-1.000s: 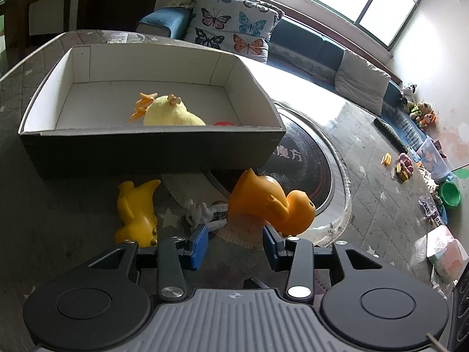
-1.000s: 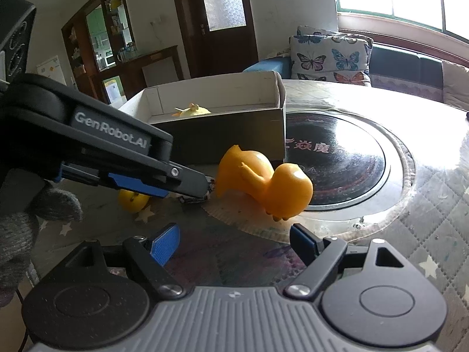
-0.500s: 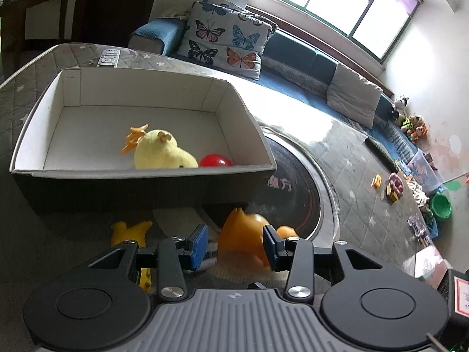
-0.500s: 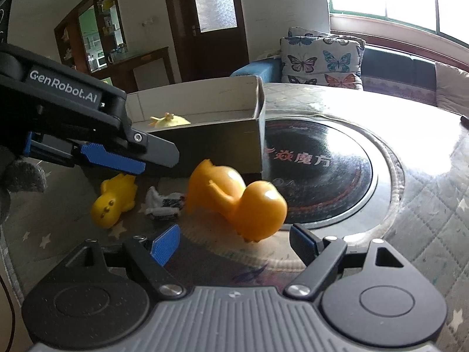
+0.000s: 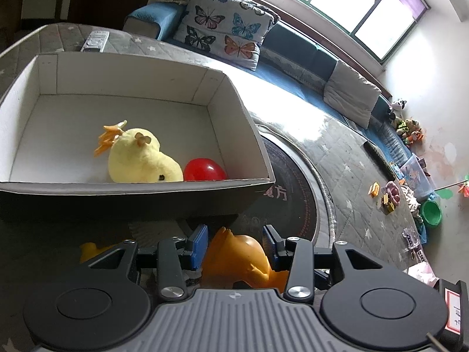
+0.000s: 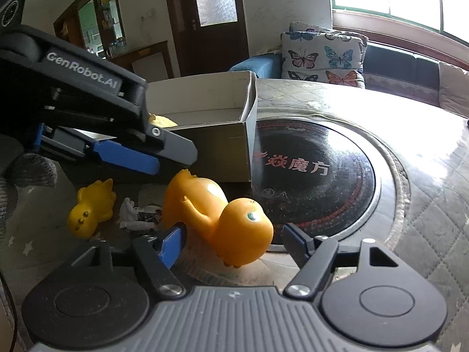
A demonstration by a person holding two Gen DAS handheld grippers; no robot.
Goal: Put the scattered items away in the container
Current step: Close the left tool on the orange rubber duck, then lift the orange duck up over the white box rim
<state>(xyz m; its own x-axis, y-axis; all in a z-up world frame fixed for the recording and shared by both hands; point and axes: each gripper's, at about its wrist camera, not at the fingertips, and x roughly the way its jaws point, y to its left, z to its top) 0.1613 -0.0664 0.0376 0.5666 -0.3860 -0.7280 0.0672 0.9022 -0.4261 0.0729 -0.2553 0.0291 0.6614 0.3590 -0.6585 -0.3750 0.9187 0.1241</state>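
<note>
A quilted, star-patterned table (image 6: 425, 205) with a dark round glass centre (image 6: 313, 176) stands before a sofa carrying a butterfly cushion (image 5: 225, 29). A shallow cardboard box (image 5: 240, 111) sits on the table; inside lie a yellow plush chick (image 5: 140, 158) and a red ball (image 5: 205, 170), the ball's lower part cut off by the near wall.

The orange rubber duck (image 6: 217, 211) lies on its side just in front of the box, long axis running from tail, near the box, to head, nearest the right wrist camera.

The left gripper (image 5: 236, 243) hangs above the duck, fingers parted on either side of its body, apart from it. The right gripper (image 6: 231, 239) is spread wide, straddling the head; contact of its left pad cannot be judged.

Beside the duck lie a small yellow toy (image 6: 91, 208) and a pale crumpled item (image 6: 140, 214), too indistinct to identify.
</note>
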